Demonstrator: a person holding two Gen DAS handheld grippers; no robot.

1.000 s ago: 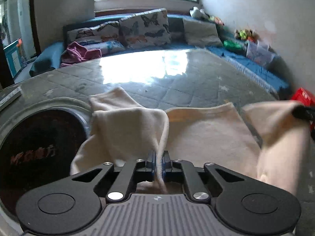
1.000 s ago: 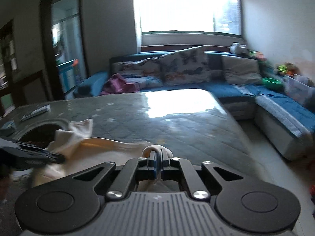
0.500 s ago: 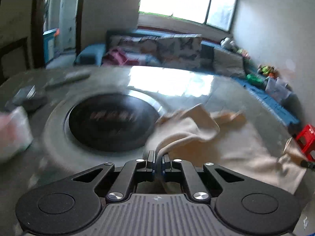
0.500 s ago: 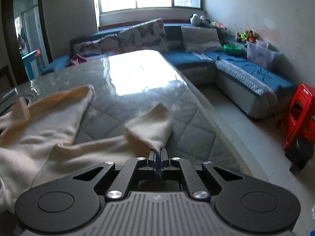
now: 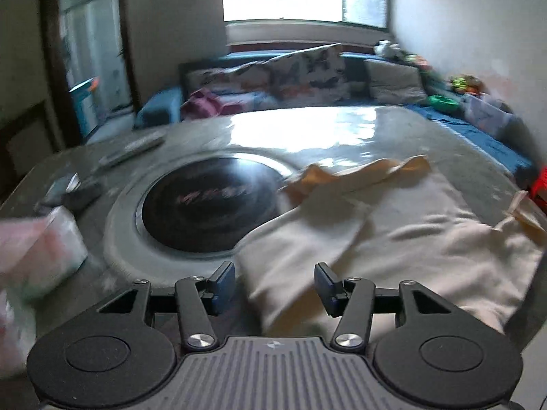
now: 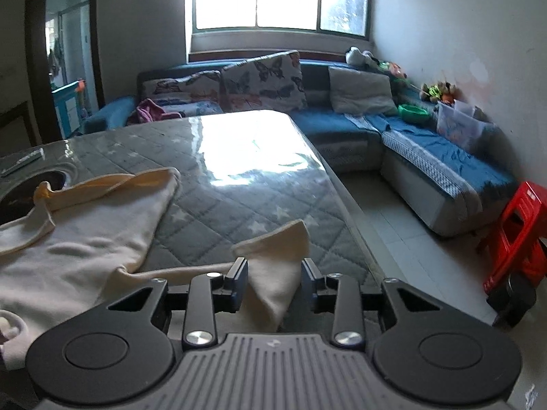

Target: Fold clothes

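A cream garment (image 5: 393, 225) lies spread on the grey quilted table (image 5: 342, 130), one corner reaching over the round black hob (image 5: 208, 205). My left gripper (image 5: 275, 285) is opening; a fold of the cloth lies between its blue pads, which stand apart from it. In the right wrist view the same cream garment (image 6: 78, 235) covers the table's near left, and a pointed sleeve end (image 6: 277, 266) lies between the jaws of my right gripper (image 6: 275, 283), which is also opening, its pads clear of the cloth.
A remote (image 5: 133, 150) and small dark items (image 5: 68, 191) sit left of the hob; a pale packet (image 5: 37, 249) is at the near left. The table edge (image 6: 345, 205) drops to tiled floor, with a blue sofa (image 6: 427, 136) and red stool (image 6: 519, 232) beyond.
Both grippers were shut on the cloth and have opened, leaving it on the table. The garment went from lifted and bunched to spread flat. The left view swung toward the hob.
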